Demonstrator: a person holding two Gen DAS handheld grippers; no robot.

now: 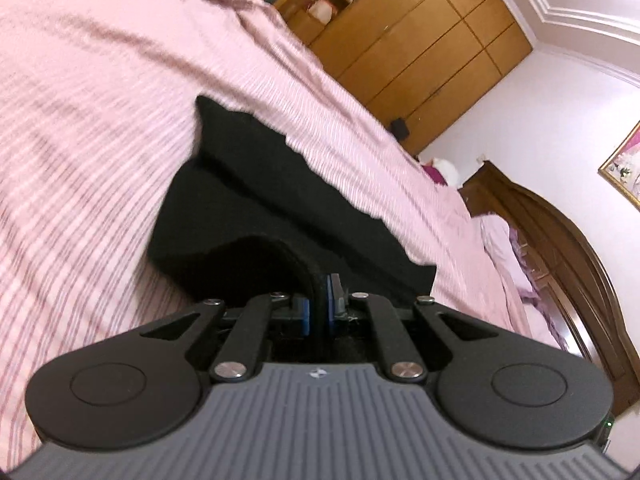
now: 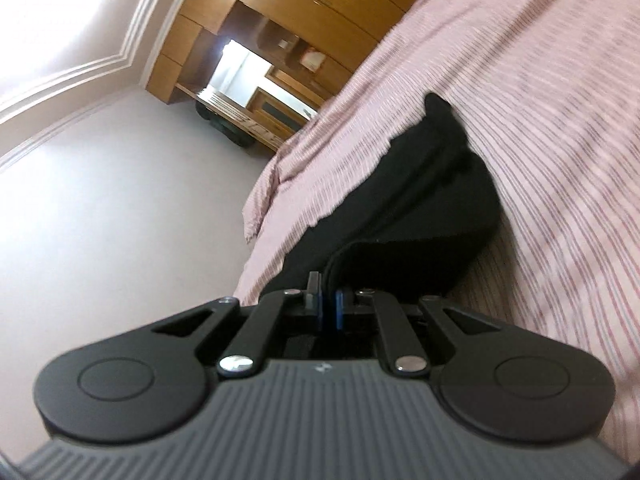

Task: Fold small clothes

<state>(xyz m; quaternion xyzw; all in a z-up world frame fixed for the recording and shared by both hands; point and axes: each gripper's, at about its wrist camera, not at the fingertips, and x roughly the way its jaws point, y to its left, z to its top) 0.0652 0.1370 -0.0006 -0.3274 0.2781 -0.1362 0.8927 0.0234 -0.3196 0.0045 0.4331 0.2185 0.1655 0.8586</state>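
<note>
Left gripper (image 1: 320, 298): fingers (image 1: 306, 316) clenched on a hem of the black garment (image 1: 256, 208), the blue pads pressed against a thin fold of dark cloth running between them. Right gripper (image 2: 329, 308): fingers (image 2: 340, 310) likewise clenched on an edge of the garment (image 2: 420, 216), a dark corded seam curving out from between the blue pads. The garment lies on the bed (image 1: 100, 120), spread over a pink striped sheet, and is lifted at both gripped edges; the rest of the cloth rests on the sheet, bunched toward the far end with one pointed corner standing up. Both views are tilted and the sheet (image 2: 540, 100) shows motion blur, so fine folds in the cloth cannot be made out. The kind of garment cannot be determined. Surroundings: a wooden wardrobe (image 1: 420, 52) stands beyond the bed in the left view, with a dark curved headboard (image 1: 568, 240) and pillows at the right of that view and a framed picture (image 1: 624, 164) on the wall. The right view shows the wardrobe (image 2: 280, 4), a pale wall and white ceiling moulding (image 2: 120, 56)
</note>
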